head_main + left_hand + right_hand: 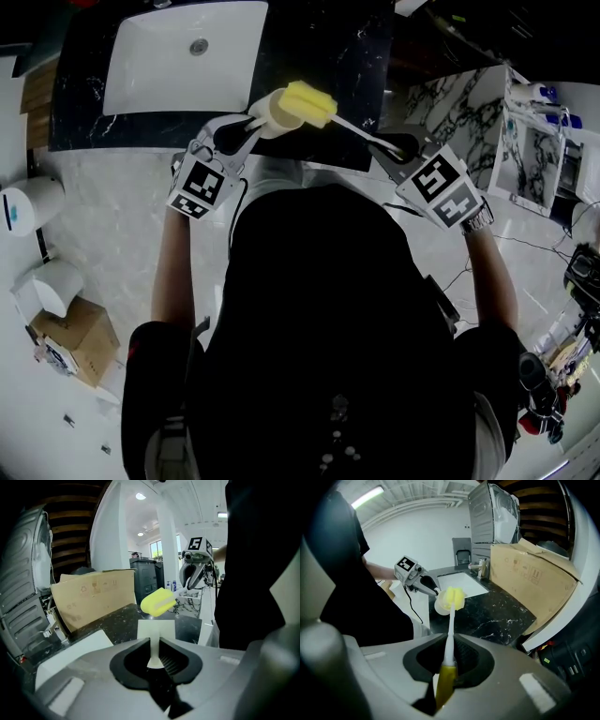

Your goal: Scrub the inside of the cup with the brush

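The person is holding both tools up over the near edge of the dark marble bench (361, 42), just right of the white sink's (141, 80) near corner; the cup (266, 114) is hanging in the air above that edge, touching neither the bench nor the basin.

The left claw (246, 131) is gripping the cup, its pads pressing on a thin white part of it (154, 645); the cup is lying tilted, its mouth facing toward the right claw (396, 148).

The right claw is closing tightly on the brush (352, 125), clamping the handle where the white stem is meeting the yellow grip (446, 677); the stem is running straight from there to the cup.

The yellow sponge head (310, 103) is sitting at the cup's mouth, most of it showing outside the rim; how far it is reaching inside cannot be told.

Bare dark bench is lying open to the right of the sink and under the brush stem; a cardboard sheet (532, 576) is standing along the bench's far side, well apart from both claws.

Counted: one cup, one brush, one sink, one cardboard sheet, two claws, both occupied.
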Available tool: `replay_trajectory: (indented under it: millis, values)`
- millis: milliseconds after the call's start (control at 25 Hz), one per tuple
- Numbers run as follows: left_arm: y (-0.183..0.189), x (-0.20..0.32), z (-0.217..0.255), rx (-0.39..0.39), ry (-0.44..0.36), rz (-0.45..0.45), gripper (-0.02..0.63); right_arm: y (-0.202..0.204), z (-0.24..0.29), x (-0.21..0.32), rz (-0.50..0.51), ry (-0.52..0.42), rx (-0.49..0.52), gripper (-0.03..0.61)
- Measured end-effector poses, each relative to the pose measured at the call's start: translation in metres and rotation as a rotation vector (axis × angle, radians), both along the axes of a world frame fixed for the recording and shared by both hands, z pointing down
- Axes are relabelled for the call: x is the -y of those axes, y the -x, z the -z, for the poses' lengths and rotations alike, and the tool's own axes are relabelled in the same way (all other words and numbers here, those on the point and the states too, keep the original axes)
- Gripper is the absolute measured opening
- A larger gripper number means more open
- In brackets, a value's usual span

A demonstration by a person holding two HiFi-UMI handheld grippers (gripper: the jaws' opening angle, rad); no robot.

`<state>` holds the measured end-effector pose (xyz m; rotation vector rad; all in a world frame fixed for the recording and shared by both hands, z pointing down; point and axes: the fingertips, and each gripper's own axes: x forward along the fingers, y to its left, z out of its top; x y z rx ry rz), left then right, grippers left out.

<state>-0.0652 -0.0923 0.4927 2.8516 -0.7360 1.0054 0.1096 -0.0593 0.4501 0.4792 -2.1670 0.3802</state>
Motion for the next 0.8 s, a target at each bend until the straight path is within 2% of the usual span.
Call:
replay_trajectory:
  millis: [240,440,640,800]
  values:
    - [0.001,-0.002,-0.006,0.054,0.017,-0.010,0.057,-0.004,-0.003,-0.003,0.116,0.006,-0.089,0.041]
    - [-0.005,0.002,-0.004,0.083,-0.003,-0.039,0.058,-0.004,-0.009,0.002,0.205,-0.008,-0.109,0.041]
    - [-0.013,0.008,-0.002,0.118,-0.023,-0.069,0.057,-0.007,-0.003,0.010,0.265,-0.001,-0.189,0.041]
    - [-0.020,0.014,0.000,0.154,-0.044,-0.108,0.057,-0.006,-0.008,0.022,0.344,-0.037,-0.223,0.041]
